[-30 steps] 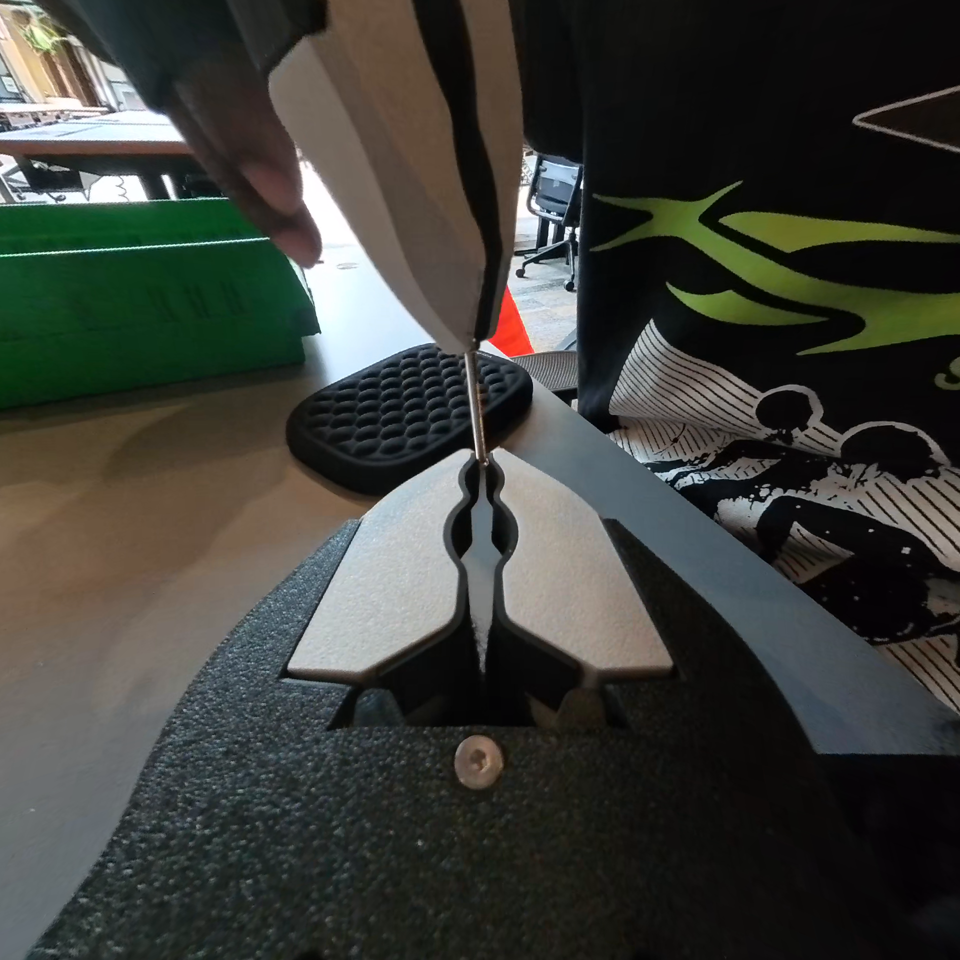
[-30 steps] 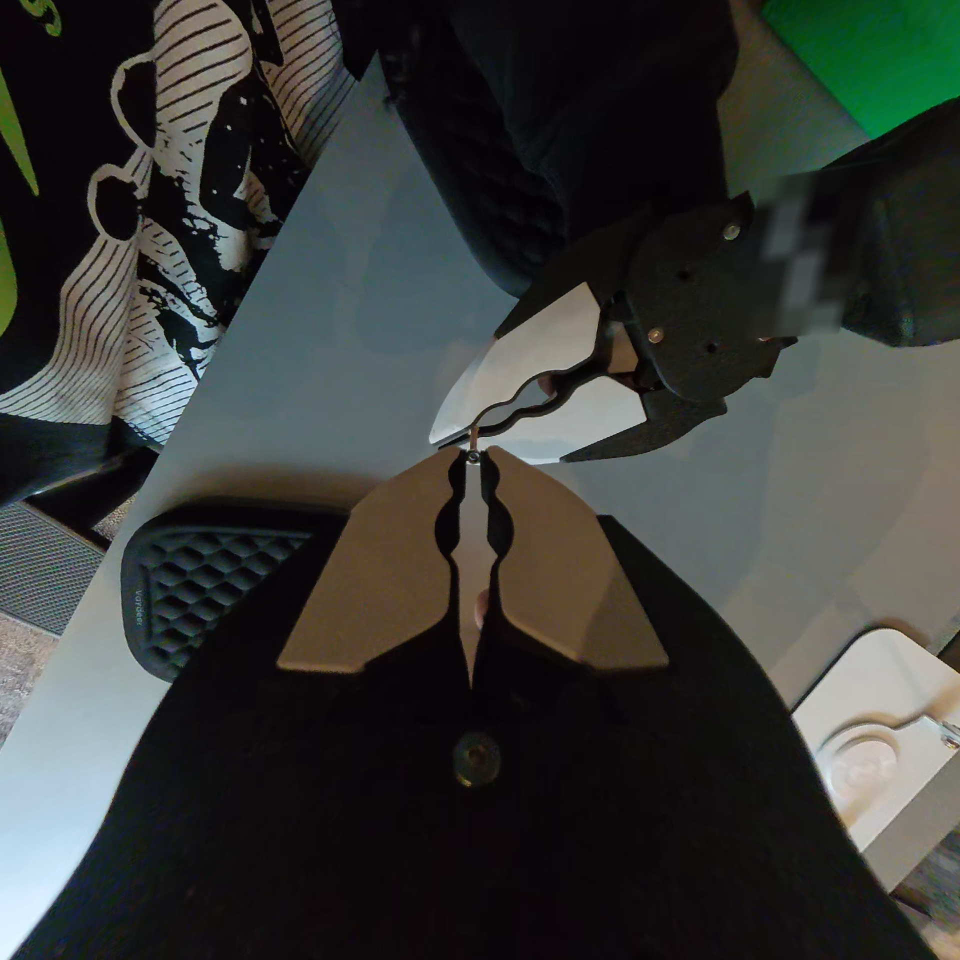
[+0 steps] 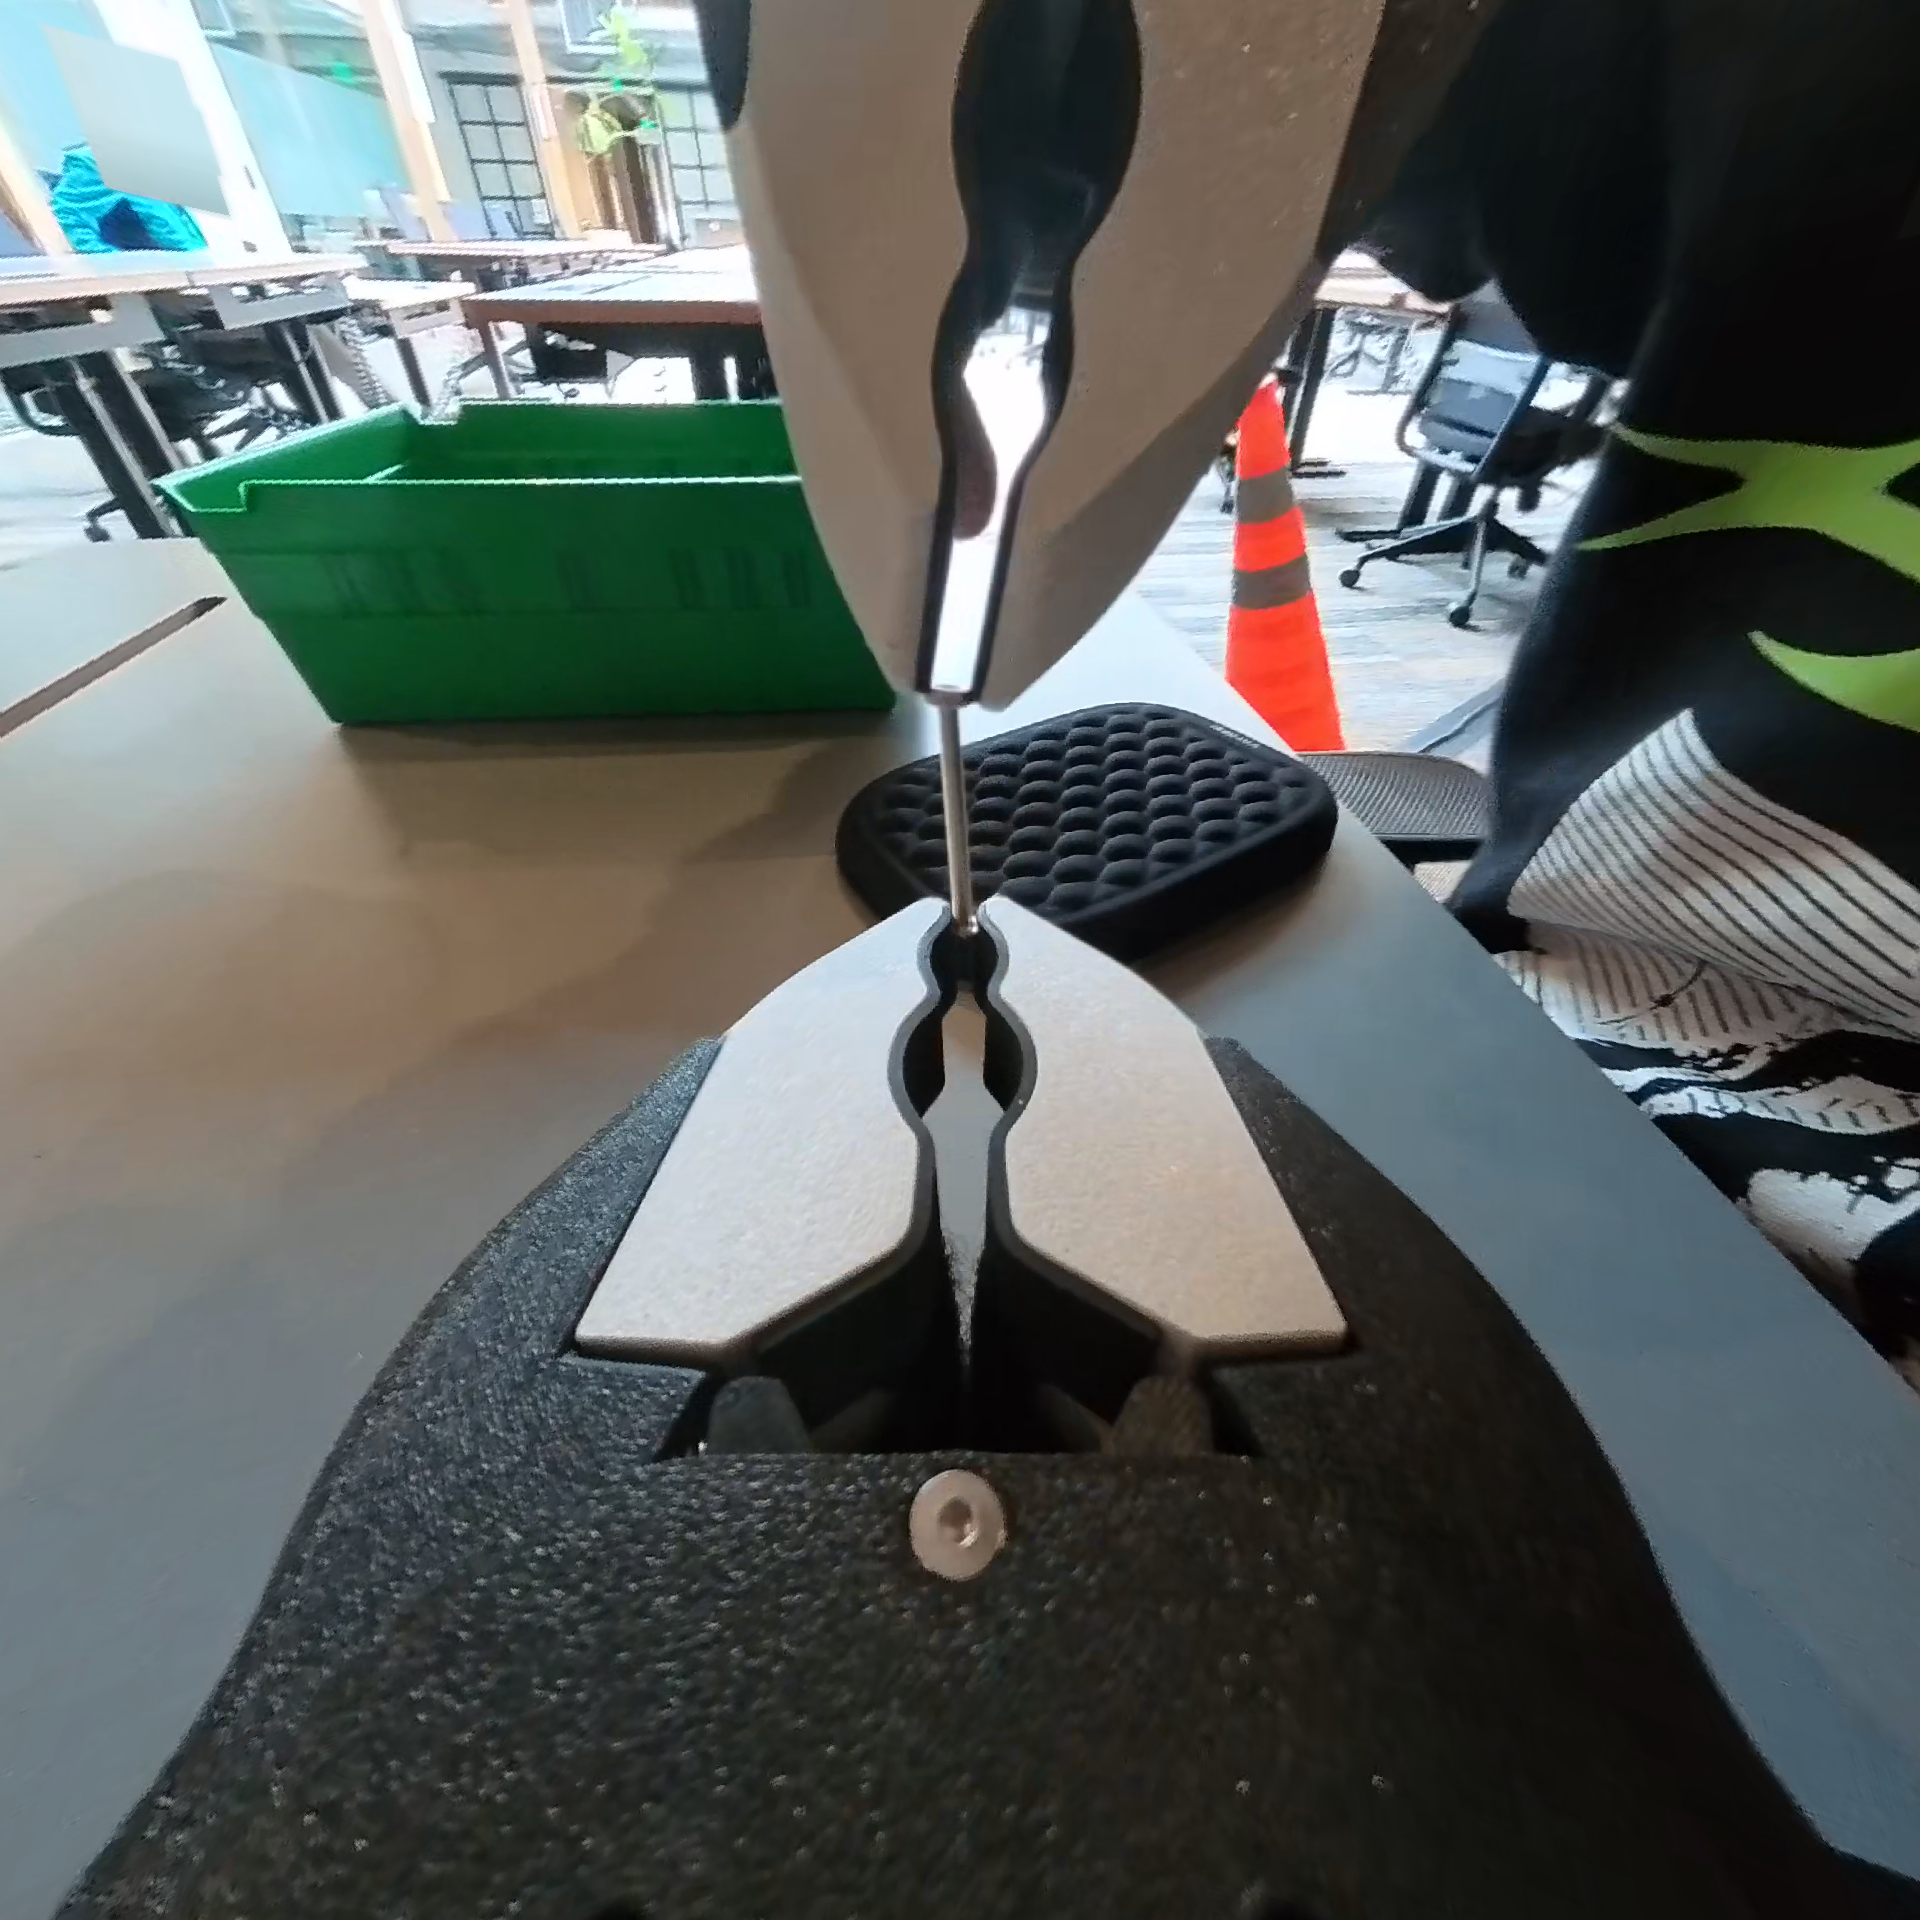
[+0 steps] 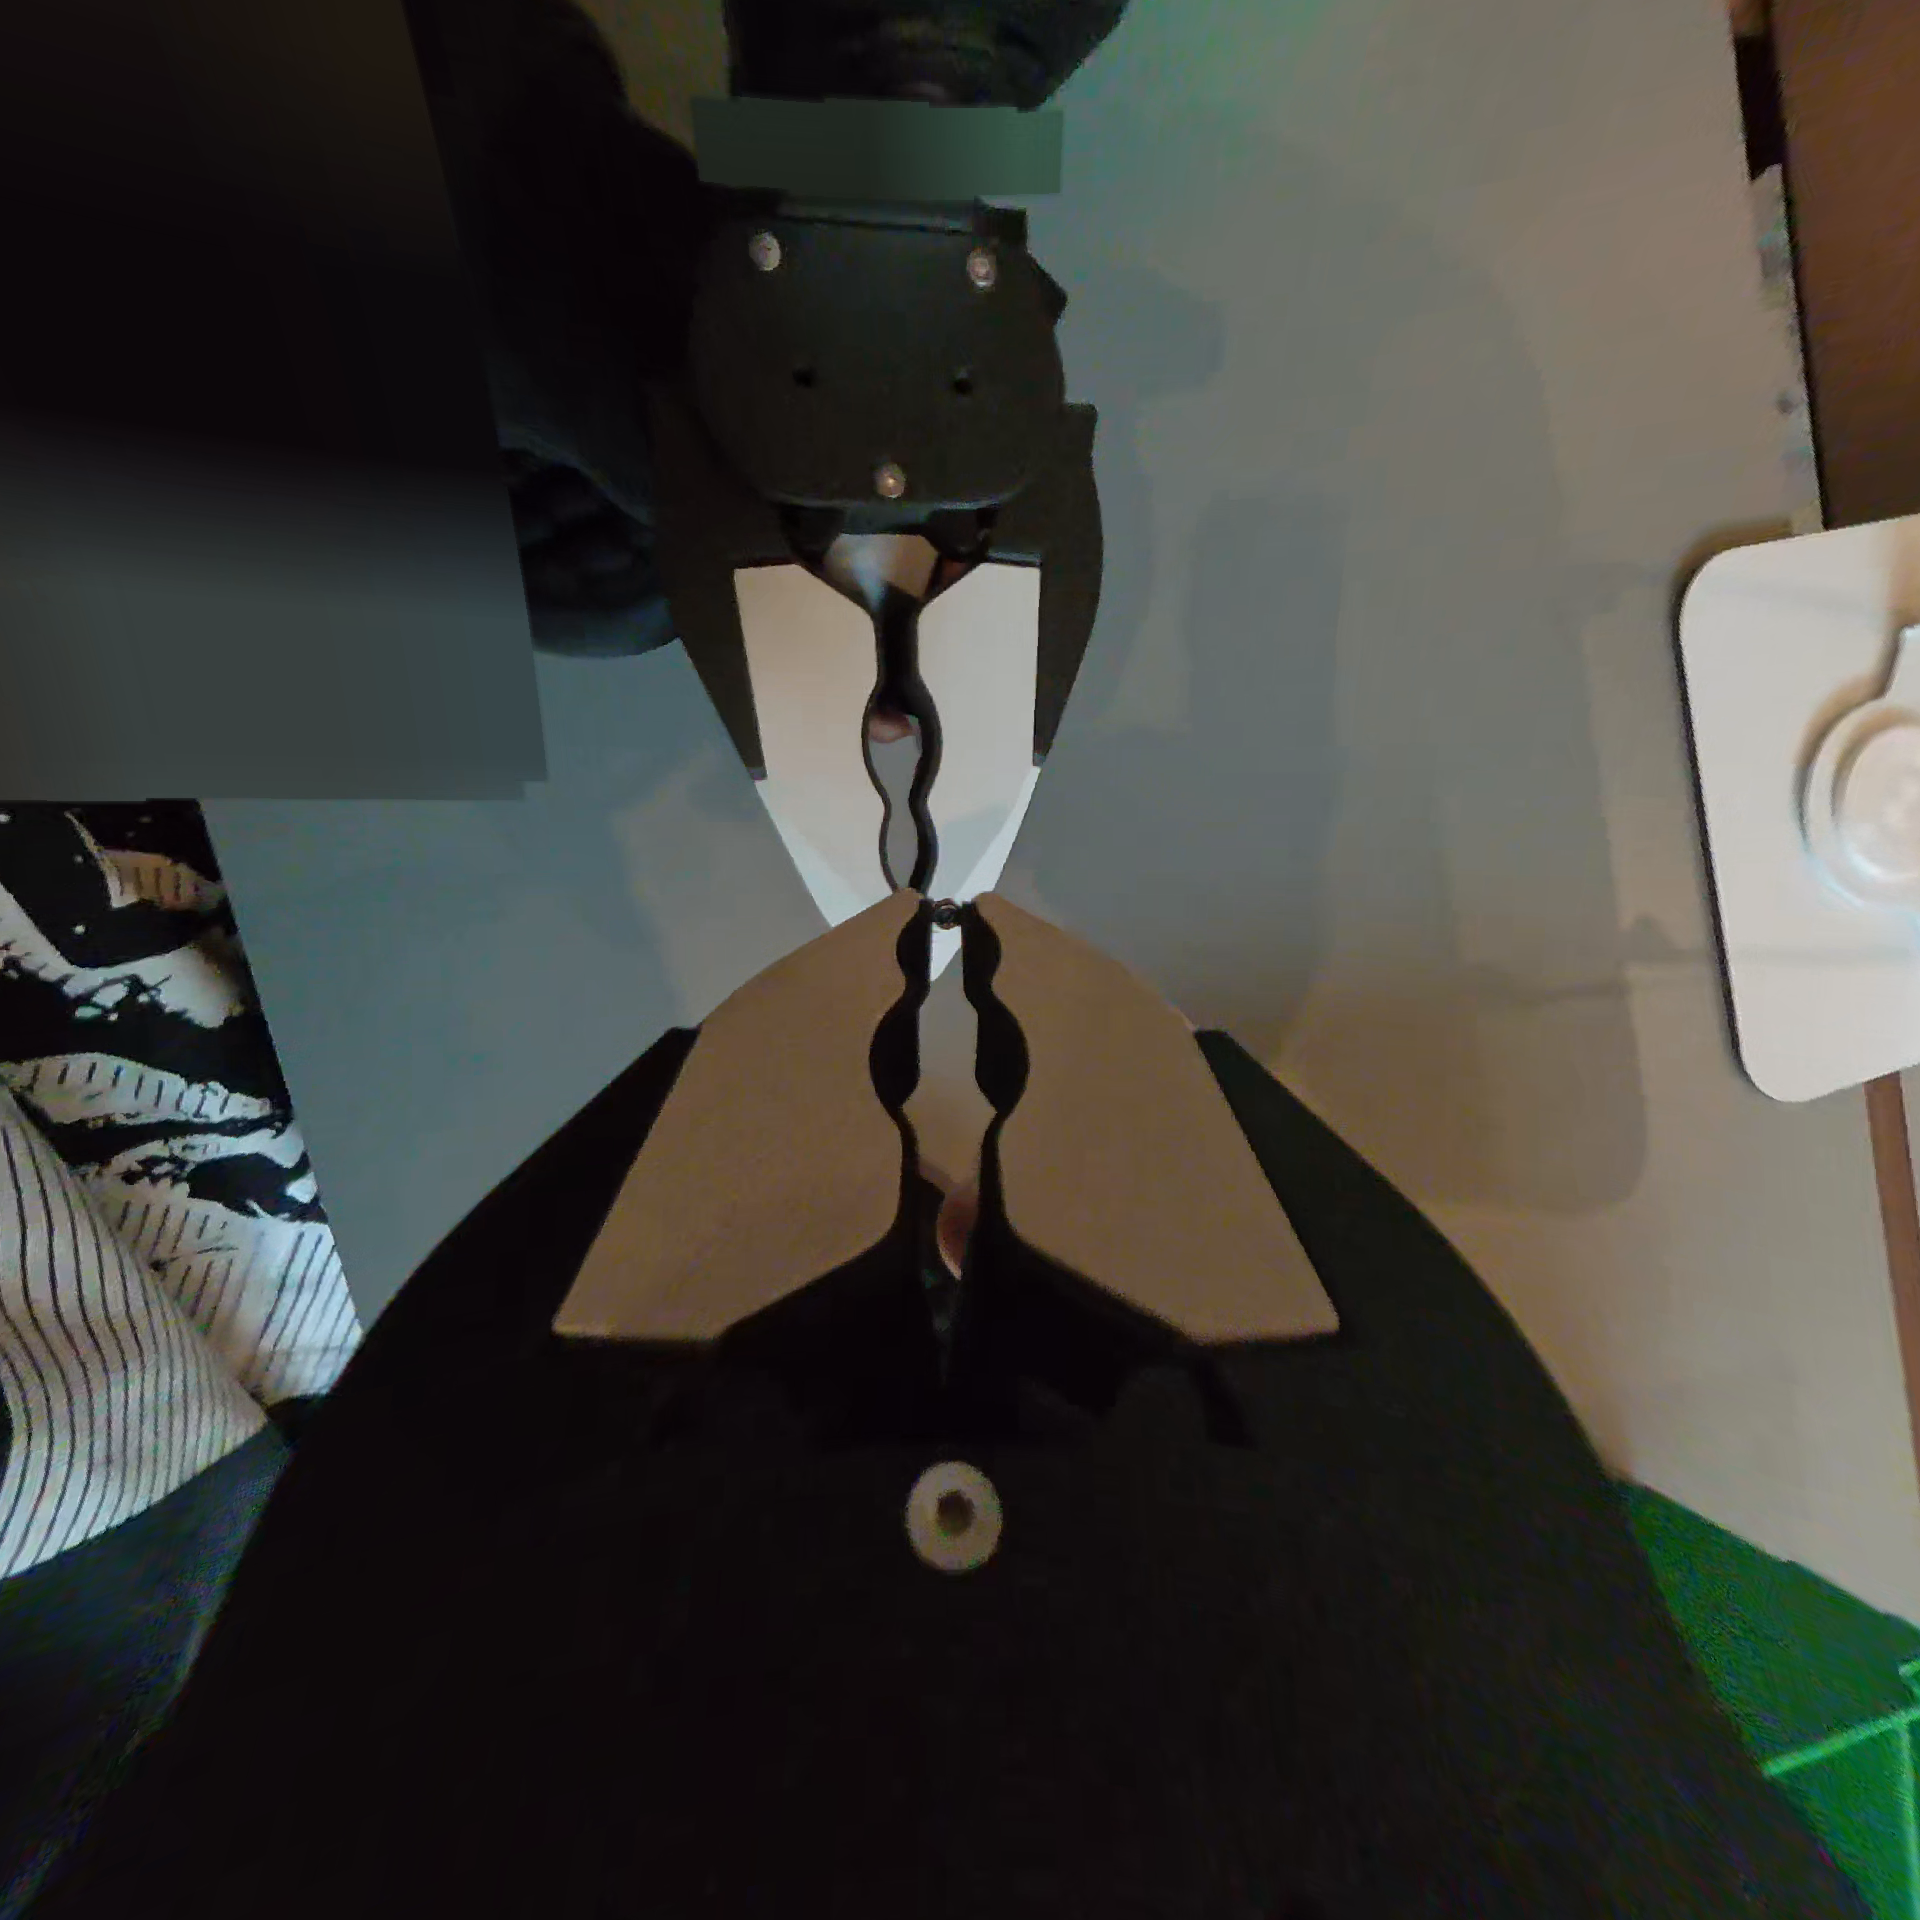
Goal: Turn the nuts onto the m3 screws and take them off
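1. The screw [image 3: 954,810] is a thin silver rod held in the air above the worktop [image 3: 312,935], standing nearly upright between the two grippers.
2. Its lower end sits in the tip notch of the left gripper [image 3: 964,920], whose jaws are clenched on it, the grey fingers [image 3: 831,1091] pressing from both sides.
3. Its upper end runs into the tips of the right gripper [image 3: 951,681], which points down from above, tip to tip with the left one.
4. In the right wrist view a small dark ring, the nut [image 4: 943,912], sits between the tips of the right gripper [image 4: 943,914], whose jaws are clenched on it; the screw itself is seen end-on there and can hardly be made out.
5. Just behind the screw a black honeycomb pad [image 3: 1122,821] lies on the worktop at its edge.
6. Farther back on the left stands a green bin [image 3: 520,582].
7. A white tray [image 4: 1808,790] lies on the worktop off to the right in the right wrist view.
8. A person in a black printed shirt [image 3: 1714,520] stands at the worktop's edge.
9. An orange cone [image 3: 1273,582], desks and office chairs fill the room behind.
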Demonstrator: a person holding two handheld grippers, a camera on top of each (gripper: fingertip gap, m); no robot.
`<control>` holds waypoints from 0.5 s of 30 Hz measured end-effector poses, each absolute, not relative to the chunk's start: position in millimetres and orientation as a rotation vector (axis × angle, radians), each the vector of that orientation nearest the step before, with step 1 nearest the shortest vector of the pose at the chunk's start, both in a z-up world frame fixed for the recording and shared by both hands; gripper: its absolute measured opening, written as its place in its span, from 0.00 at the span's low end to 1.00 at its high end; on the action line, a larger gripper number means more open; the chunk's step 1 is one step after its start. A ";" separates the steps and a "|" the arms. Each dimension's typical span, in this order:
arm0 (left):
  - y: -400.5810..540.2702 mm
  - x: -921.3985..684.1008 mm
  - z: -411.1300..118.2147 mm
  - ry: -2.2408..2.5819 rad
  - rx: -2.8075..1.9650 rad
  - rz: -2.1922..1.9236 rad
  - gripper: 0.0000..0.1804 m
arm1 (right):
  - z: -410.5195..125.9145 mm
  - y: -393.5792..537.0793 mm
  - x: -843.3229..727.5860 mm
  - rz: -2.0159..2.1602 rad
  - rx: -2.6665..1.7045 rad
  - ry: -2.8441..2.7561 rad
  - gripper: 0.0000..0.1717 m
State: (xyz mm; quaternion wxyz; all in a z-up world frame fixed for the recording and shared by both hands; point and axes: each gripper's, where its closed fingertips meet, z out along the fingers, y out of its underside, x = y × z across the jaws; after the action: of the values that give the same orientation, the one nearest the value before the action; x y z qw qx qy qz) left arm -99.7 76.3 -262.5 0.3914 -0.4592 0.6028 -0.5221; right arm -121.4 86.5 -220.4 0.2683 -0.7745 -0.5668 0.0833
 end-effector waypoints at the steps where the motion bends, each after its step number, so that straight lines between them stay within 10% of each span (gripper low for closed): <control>1: 76.3 -99.2 -263.3 1.536 -1.169 -1.316 0.00 | -221.1 86.6 -120.4 0.218 -2.096 -1.510 0.03; 15: 70.8 -99.8 -266.9 1.592 -1.139 -1.296 0.00 | -214.7 73.5 -118.1 0.191 -1.788 -1.984 0.06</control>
State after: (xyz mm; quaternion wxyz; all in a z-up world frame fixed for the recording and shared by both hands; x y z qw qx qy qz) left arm -99.8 70.8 -266.9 0.3867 -0.4474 0.6255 -0.5090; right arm -118.1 73.5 -214.7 0.2300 -0.6499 -0.7210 0.0696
